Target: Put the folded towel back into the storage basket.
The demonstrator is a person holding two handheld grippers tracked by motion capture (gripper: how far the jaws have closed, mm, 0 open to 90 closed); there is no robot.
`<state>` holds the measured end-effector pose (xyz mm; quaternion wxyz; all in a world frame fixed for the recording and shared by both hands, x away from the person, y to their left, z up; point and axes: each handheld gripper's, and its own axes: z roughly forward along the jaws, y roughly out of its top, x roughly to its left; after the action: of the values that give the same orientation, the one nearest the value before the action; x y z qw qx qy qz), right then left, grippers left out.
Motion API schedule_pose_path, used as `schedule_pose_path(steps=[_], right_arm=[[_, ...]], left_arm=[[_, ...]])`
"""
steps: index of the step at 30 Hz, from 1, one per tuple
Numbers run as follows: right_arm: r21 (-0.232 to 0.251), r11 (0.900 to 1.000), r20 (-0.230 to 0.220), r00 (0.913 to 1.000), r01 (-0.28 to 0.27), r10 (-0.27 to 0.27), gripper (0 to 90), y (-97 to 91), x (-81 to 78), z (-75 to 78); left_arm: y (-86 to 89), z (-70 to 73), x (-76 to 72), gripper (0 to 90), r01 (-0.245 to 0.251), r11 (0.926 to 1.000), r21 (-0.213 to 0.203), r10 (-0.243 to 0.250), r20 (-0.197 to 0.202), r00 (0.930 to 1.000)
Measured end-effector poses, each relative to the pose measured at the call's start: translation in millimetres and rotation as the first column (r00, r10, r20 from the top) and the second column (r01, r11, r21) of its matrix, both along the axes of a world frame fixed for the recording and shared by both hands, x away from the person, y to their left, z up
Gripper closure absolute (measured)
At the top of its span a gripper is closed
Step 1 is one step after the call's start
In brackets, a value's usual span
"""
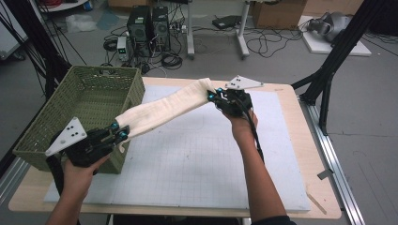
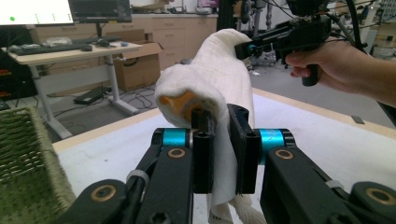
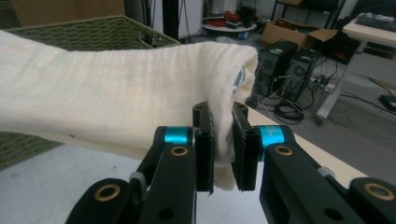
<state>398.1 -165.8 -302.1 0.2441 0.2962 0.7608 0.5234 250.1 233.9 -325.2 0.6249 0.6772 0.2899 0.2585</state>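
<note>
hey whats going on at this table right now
A person is holding a cream-white cloth stretched in the air between two hand-held grippers. The left gripper is shut on one end, close beside the green woven basket. The right gripper is shut on the other end, higher up over the far part of the white gridded mat. The cloth hangs clear of the mat, and the inside of the basket looks empty.

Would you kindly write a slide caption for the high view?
Two hand-held grippers, left and right, hold a cream cloth stretched above the white mat, beside a green wicker basket.
</note>
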Motion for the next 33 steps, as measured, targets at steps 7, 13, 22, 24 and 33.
schedule_pose_path(steps=[7, 13, 22, 24, 33], right_arm=[[0.005, 0.9995, 0.018, 0.9993, -0.032, 0.032, 81.6, 31.5, 15.5, 12.6], [0.000, 0.9987, 0.032, 0.9982, -0.052, 0.052, 81.6, 57.7, 26.4, 21.3], [-0.020, 0.9967, 0.041, 0.9960, -0.079, 0.079, 81.6, 99.1, 44.9, 34.4], [-0.025, 0.9961, 0.040, 0.9955, -0.085, 0.086, 81.7, 103.1, 47.2, 35.6], [-0.030, 0.9930, 0.051, 0.9920, -0.114, 0.115, 81.7, 147.5, 63.9, 52.3]], left_arm=[[16.2, 0.9, -8.6, 80.6, -0.055, 0.9985, -0.005, 0.055, 0.013, 0.9984], [27.6, 2.8, -15.2, 80.7, -0.082, 0.9965, -0.015, 0.083, 0.019, 0.9964], [41.2, 3.9, -23.3, 80.8, -0.121, 0.9922, -0.028, 0.122, 0.019, 0.9924], [44.6, 4.2, -25.2, 80.8, -0.129, 0.9911, -0.031, 0.130, 0.018, 0.9914], [58.2, 1.5, -30.5, 80.9, -0.181, 0.9830, -0.032, 0.181, 0.016, 0.9833]])
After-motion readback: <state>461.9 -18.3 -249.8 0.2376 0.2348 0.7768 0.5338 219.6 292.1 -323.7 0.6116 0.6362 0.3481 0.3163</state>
